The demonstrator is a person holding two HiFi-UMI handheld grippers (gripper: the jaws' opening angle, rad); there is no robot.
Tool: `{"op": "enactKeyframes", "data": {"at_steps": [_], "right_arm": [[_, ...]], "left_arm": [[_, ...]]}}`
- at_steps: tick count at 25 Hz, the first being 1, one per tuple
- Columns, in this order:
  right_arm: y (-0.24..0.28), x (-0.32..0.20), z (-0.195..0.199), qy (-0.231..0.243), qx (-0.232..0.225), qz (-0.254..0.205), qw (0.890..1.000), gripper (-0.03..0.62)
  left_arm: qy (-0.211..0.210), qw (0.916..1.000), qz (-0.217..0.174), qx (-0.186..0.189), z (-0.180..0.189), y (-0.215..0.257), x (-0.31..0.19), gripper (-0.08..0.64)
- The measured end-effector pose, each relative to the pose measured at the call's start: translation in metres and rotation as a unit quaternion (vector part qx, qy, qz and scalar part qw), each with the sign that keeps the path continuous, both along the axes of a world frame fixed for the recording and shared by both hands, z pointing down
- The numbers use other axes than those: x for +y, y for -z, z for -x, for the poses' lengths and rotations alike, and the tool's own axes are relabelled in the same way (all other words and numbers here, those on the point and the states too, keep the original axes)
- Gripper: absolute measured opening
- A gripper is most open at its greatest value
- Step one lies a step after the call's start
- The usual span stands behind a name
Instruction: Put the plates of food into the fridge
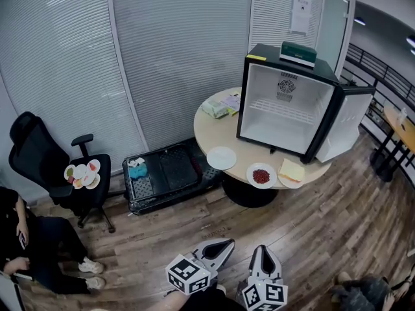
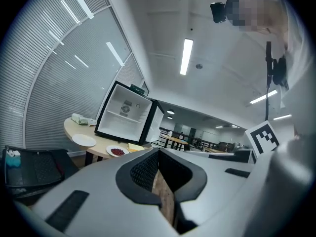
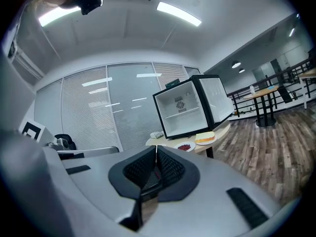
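Note:
An open, empty mini fridge (image 1: pixel 285 109) stands on a round table (image 1: pixel 211 131), its door swung out to the right. In front of it lie an empty white plate (image 1: pixel 222 157), a plate of red food (image 1: pixel 261 175) and a plate with a yellow slice (image 1: pixel 292 172). My left gripper (image 1: pixel 225 245) and right gripper (image 1: pixel 264 250) hang low over the wooden floor, well short of the table, both shut and empty. The left gripper view shows its tips (image 2: pixel 159 151) meeting, with the fridge (image 2: pixel 126 113) and red plate (image 2: pixel 117 151) far ahead. The right gripper (image 3: pixel 156 149) faces the fridge (image 3: pixel 185 110) and slice (image 3: pixel 205 138).
A black office chair (image 1: pixel 45 161) at the left carries several small plates (image 1: pixel 82 173). A black crate (image 1: pixel 165 173) lies on the floor beside the table. A person sits at the lower left (image 1: pixel 32 245). A green box (image 1: pixel 298 52) tops the fridge; a wrapped pack (image 1: pixel 215 109) lies on the table.

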State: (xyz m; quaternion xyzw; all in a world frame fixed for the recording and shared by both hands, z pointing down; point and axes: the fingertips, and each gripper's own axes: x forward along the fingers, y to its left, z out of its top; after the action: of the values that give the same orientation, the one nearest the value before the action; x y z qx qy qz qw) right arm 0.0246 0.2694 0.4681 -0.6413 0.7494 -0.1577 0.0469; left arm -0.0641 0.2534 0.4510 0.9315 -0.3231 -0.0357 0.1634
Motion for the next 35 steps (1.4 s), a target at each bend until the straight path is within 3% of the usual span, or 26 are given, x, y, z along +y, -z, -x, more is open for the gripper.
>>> {"op": "enactKeyframes", "data": {"at_steps": [14,31,35], "right_arm": [[-0.004,-0.074,-0.033,-0.031,0.004,0.006,0.999,0.008],[0.021,-0.268,-0.046,-0.023,0.032,0.001,0.999,0.008],[0.030,-0.310,-0.055,-0.038,0.032,-0.006,0.999,0.008]], "left_arm": [[-0.037,0.9993,0.007,-0.002,-0.038,-0.009,-0.075,0.005],[-0.071,0.9970,-0.029,0.001,-0.060,0.028,-0.263,0.005],[-0.082,0.9961,-0.033,0.003,-0.064,0.034,-0.302,0.005]]}}
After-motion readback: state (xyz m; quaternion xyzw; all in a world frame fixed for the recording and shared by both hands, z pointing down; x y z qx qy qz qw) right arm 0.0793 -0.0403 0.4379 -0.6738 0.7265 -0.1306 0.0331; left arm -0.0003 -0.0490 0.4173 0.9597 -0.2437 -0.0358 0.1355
